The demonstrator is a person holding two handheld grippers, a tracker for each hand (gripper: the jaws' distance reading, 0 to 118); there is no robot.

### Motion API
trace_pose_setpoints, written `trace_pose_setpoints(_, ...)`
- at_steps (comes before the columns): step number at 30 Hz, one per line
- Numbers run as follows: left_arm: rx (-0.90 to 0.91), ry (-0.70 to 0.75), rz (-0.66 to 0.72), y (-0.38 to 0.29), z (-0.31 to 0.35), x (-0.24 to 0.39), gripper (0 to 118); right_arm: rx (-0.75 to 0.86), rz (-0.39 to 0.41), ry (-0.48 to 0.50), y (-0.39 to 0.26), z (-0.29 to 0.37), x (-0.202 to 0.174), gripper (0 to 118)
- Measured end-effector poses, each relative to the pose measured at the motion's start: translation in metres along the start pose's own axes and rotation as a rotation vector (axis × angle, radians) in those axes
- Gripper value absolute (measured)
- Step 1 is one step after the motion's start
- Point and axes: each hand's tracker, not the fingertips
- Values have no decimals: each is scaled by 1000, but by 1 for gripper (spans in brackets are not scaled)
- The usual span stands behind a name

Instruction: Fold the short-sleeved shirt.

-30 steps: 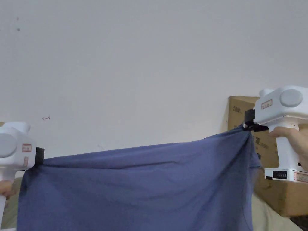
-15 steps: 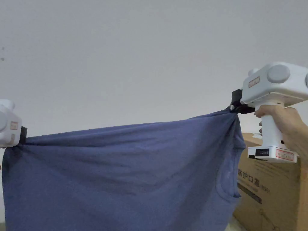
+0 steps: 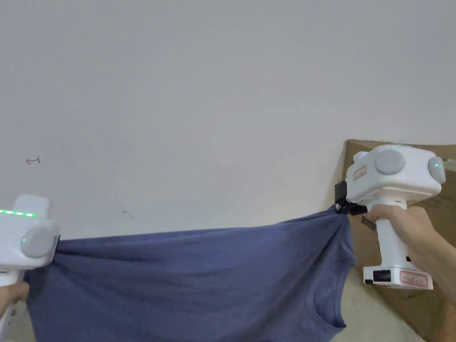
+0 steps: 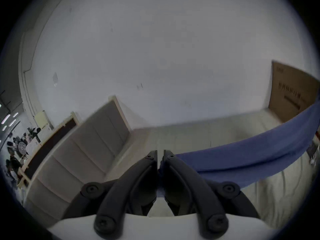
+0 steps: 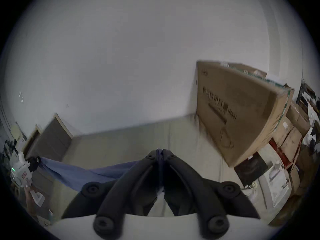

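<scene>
Two grippers hold a blue short-sleeved shirt (image 3: 196, 276) stretched out in the air in front of a white wall (image 3: 213, 98). Left gripper (image 3: 57, 244) sits at the left edge of the head view, fingers (image 4: 152, 160) clamped together on one end of the shirt's top edge, cloth pinched between them in the left gripper view. Right gripper (image 3: 342, 208) sits higher, on the right, fingers (image 5: 168, 159) closed on the other end, a fold of blue cloth squeezed between the tips. Shirt hangs down as a wide sheet between the two, top edge sloping up toward the right; what looks like the neck opening curves at its lower right side, partly cut off. A hand (image 3: 401, 225) wraps the right gripper's white handle. Brown cardboard box (image 3: 438, 196) stands behind the right gripper. Beige bed surface (image 4: 199, 136) lies below the shirt, with a padded headboard (image 4: 90, 139) off to the left
</scene>
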Motion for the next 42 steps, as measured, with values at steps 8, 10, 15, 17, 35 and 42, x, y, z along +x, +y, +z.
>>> trace_pose_setpoints(8,-349,-80,2,-154,-90,42,6,-336,102,-73,-153,-132,-9,5)
trace_pose_setpoints(10,-402,-94,25,-188,-87,41,6,-398,85,-48,-194,-144,2,5)
trace_pose_setpoints(15,-418,-126,36,-247,-44,19,6,-434,53,-24,-284,-106,26,5)
trace_pose_setpoints(17,-419,-132,62,-264,-12,9,6,-442,37,-7,-315,-78,35,5)
trace_pose_setpoints(35,-425,-101,-10,-416,240,-59,6,-526,14,7,-517,193,87,5)
trace_pose_setpoints(42,-375,-122,134,-397,257,-67,99,-410,68,-33,-486,192,65,86)
